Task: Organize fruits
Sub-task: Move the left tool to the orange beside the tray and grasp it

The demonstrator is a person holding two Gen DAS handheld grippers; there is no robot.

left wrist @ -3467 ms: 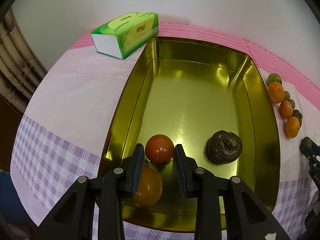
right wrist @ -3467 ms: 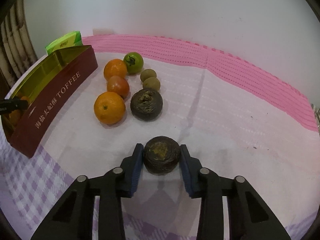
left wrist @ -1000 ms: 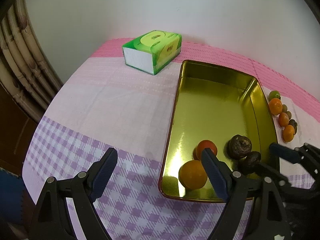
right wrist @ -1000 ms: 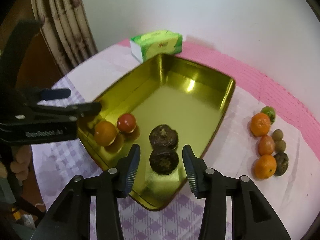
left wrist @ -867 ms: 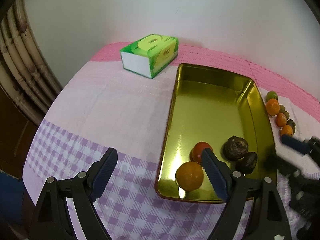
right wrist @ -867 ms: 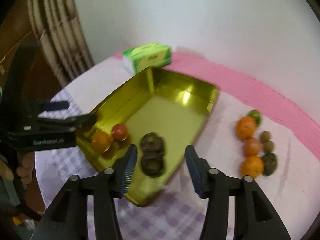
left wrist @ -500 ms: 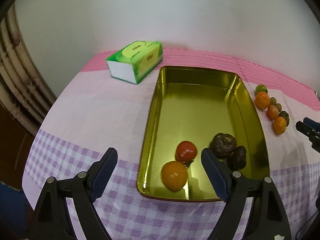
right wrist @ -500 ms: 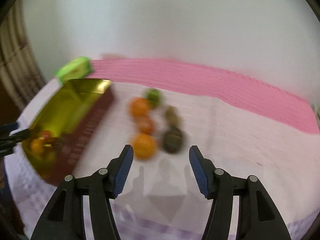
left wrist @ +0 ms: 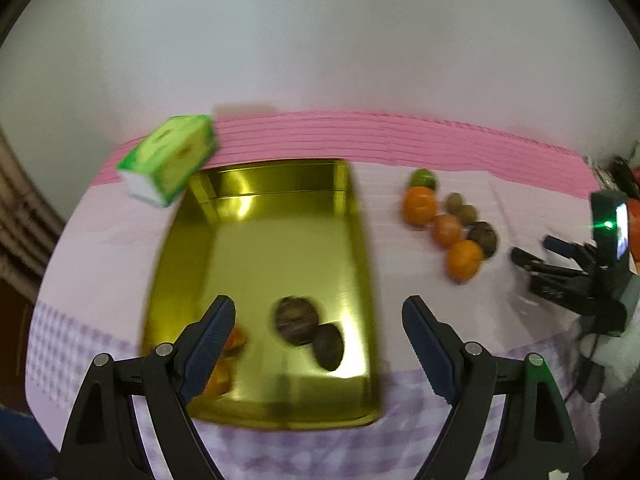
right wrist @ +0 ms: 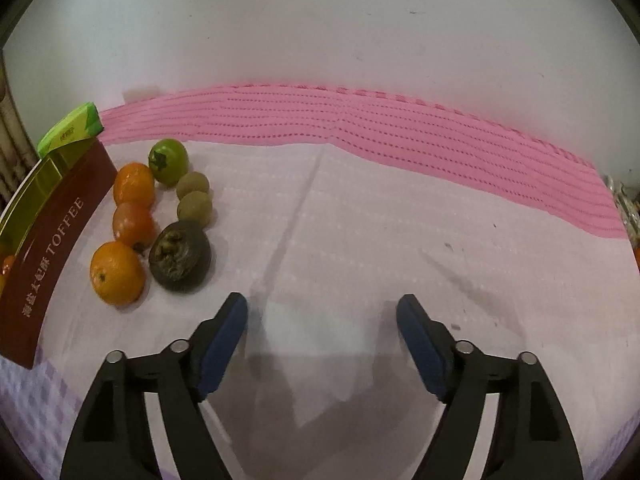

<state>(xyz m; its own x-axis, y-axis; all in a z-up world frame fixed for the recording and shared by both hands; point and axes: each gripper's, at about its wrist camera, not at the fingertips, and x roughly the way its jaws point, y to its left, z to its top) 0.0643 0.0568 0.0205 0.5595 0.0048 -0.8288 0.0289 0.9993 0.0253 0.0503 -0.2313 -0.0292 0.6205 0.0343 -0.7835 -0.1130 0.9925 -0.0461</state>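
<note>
Your right claw (right wrist: 322,330) is spread wide with nothing between its blue pads (right wrist: 224,332), just hovering over a bare patch of the pink-and-white cloth on the tabletop (right wrist: 360,232). The loose fruit sits ahead and off to its left: the dark wrinkly fruit (right wrist: 180,256) is closest, just past the left pad, touching an orange (right wrist: 116,273). Behind those come a reddish tomato (right wrist: 134,222), another orange (right wrist: 133,184), a green tomato (right wrist: 168,161) and two small brown fruits (right wrist: 194,196). Nothing stands between the claw and that dark fruit. Further left is the brown outer wall of the tin tray (right wrist: 52,256) with TOFFEE printed on it.

Your left claw (left wrist: 318,346) is also wide open and holding nothing, hanging over the near end of the gold tray (left wrist: 256,248). That view is motion-blurred. Two dark fruits (left wrist: 310,332) sit in the tray right between the pads, touching each other. Something red (left wrist: 236,338) and something orange (left wrist: 218,376) are half hidden behind the left pad (left wrist: 208,346). A green tissue box (left wrist: 168,158) sits beyond the tray's far left corner. To the right, well apart from the tray, you can see the loose fruit row (left wrist: 448,220) with your right claw (left wrist: 540,256) beside it.
</note>
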